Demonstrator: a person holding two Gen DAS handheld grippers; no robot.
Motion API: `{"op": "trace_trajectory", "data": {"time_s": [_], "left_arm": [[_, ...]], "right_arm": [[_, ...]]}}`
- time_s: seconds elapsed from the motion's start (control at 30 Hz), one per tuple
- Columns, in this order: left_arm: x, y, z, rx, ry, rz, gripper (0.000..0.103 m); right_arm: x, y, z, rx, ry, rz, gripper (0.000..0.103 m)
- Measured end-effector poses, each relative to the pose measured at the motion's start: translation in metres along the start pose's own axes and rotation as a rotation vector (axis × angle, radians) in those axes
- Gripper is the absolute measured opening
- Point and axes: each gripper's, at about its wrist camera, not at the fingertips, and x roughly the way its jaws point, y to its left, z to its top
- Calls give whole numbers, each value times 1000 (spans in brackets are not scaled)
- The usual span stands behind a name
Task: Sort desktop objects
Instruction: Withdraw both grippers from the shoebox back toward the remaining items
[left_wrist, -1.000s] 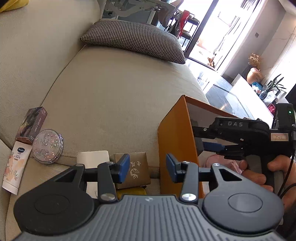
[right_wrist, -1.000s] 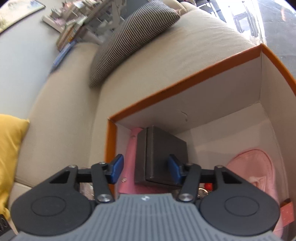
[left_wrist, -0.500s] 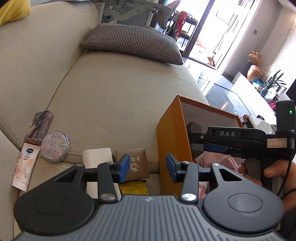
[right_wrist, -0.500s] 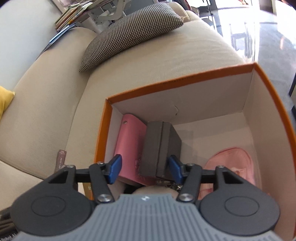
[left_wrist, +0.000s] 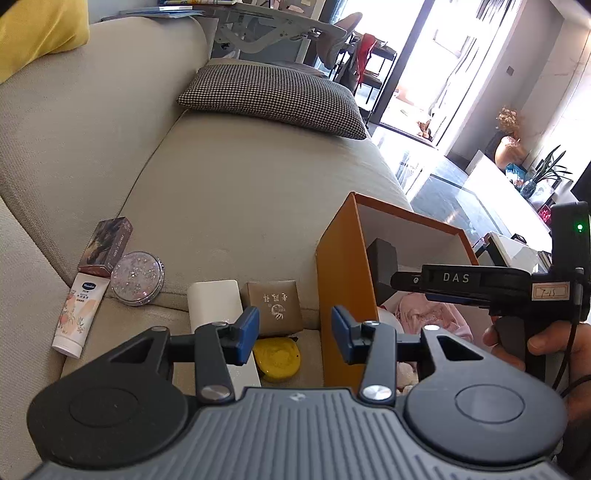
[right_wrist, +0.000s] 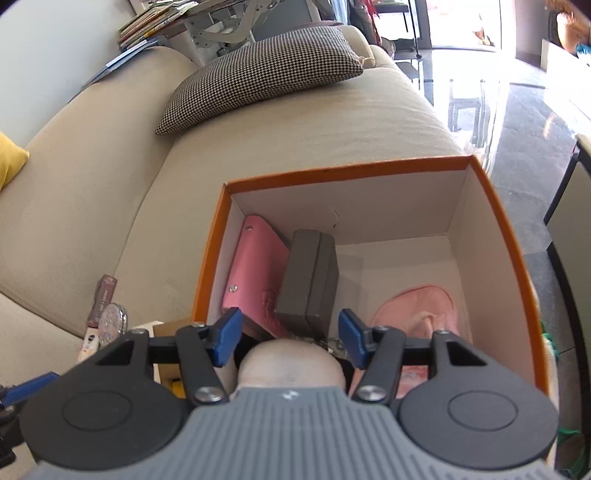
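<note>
Jaws of the right gripper (right_wrist: 290, 341) are opening, empty, above the orange box (right_wrist: 511, 236) holding the dark grey case (right_wrist: 308, 282); left gripper (left_wrist: 295, 334) gapes empty over the sofa seat (left_wrist: 240, 192) beside the box's wall

To your left on the sofa seat (left_wrist: 236, 192), the tube (left_wrist: 75, 312), round compact (left_wrist: 137, 273) and small carton (left_wrist: 107, 242) lie clustered. Right of them lie a flat box (left_wrist: 214, 299) and a square box (left_wrist: 274, 303), just beside the open box (left_wrist: 338, 280). Inside it, a wallet (right_wrist: 255, 266) leans left of a dark case (right_wrist: 308, 280).
</note>
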Motion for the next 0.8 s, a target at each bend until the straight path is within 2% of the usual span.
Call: {"op": "trace_trajectory", "data": {"time_s": [0.2, 0.3, 0.47, 0.57, 0.67, 0.8], "left_arm": [[-16, 9, -13, 8, -4, 33, 50], [-25, 16, -21, -2, -6, 31, 50], [-38, 37, -37, -29, -14, 63, 50], [-44, 53, -45, -46, -16, 88, 50], [-48, 71, -50, -68, -17, 114, 50], [-50, 96, -53, -99, -5, 135, 50]], "right_arm": [[-37, 27, -27, -134, -57, -81, 60], [-56, 40, -47, -174, -92, -80, 60], [-78, 65, -75, -225, -146, -48, 57], [-86, 84, -87, -263, -167, -11, 51], [-86, 104, -96, -299, -161, 35, 44], [-71, 128, -105, -327, -104, 88, 35]]}}
